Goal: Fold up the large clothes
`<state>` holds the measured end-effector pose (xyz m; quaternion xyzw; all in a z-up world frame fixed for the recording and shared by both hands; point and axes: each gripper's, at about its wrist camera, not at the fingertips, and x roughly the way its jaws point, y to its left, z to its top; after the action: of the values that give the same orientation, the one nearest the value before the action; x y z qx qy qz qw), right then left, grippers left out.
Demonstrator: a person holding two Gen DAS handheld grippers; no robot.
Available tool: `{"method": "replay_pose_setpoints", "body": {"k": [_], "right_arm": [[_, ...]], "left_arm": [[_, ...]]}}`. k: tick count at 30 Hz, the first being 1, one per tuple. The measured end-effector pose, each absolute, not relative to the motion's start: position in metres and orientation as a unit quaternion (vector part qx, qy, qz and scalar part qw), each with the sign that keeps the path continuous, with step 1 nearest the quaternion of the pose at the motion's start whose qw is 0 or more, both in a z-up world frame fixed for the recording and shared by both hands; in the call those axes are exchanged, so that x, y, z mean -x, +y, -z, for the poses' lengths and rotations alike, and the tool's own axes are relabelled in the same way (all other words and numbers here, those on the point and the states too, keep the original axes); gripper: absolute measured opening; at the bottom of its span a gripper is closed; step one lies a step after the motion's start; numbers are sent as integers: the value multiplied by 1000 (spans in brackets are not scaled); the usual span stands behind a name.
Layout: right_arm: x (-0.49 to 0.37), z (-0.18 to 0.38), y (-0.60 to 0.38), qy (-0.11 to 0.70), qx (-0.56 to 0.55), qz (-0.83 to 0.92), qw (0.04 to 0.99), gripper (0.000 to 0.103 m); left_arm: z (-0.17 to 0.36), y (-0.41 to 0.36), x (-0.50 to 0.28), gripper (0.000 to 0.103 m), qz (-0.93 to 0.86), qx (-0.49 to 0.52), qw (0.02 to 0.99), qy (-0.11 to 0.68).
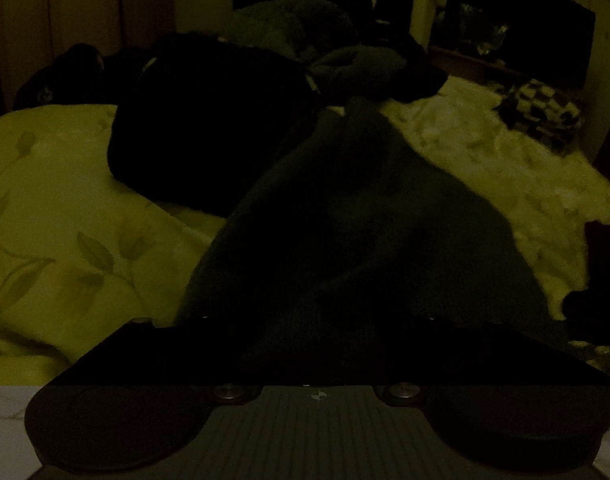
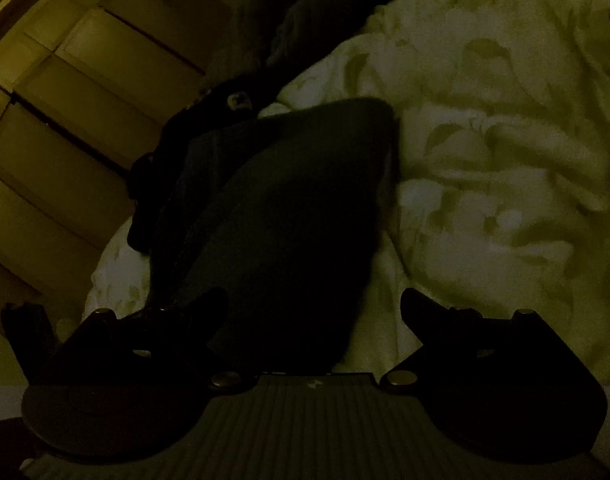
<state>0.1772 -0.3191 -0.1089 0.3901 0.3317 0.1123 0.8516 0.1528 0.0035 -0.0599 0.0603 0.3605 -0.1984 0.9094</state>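
Dark green cloth, our large garment point(image 1: 345, 216), spreads over the bed's pale leaf-print cover point(image 1: 57, 200) in the left wrist view and runs down into our left hand-held gripper point(image 1: 317, 344). Its fingers are buried in fabric and shadow, so we cannot tell whether they are together or apart. A black heap of clothes point(image 1: 209, 120) lies behind, beside a checkered cloth point(image 1: 541, 108).

From the right wrist, our right hand-held gripper point(image 2: 315, 312) stands with fingers wide apart, the garment point(image 2: 289, 220) lying between them on the cover point(image 2: 505, 160). Panelled wood point(image 2: 65, 120) shows left. We read no labels or writing.
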Motion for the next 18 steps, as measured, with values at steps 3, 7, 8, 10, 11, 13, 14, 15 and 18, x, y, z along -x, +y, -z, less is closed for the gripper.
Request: {"method": "replay_pose_setpoints", "body": {"k": [3,7,8,10,11,13,14,15,18], "right_arm": [[-173,109,-323,319,-411,-120,846,97],[-168,114,-336,295,-470,-129,822,98],[-168,116,-339,290,-485,-131,814,98],[-168,118,-342,285,-500,-138,806,99],[-169,119,-342,285,-504,-143,803,99],[-171,121,-341,286,-509,-151,798,99],[-172,122,-339,288,-509,-155,796,100],[-173,123,-337,291,-509,-159,794,100],[-178,126,-333,293,-508,-168,792,100]], "left_arm": [[46,11,-145,103,212,-20,911,354],[24,32,-133,103,220,37,921,319],[20,36,-134,103,218,40,922,316],[16,43,-139,103,208,26,928,308],[15,45,-142,103,202,14,931,304],[17,44,-153,103,198,-15,929,313],[19,43,-159,103,198,-27,926,320],[25,43,-167,103,197,-32,922,332],[44,42,-185,103,203,-9,902,380]]}}
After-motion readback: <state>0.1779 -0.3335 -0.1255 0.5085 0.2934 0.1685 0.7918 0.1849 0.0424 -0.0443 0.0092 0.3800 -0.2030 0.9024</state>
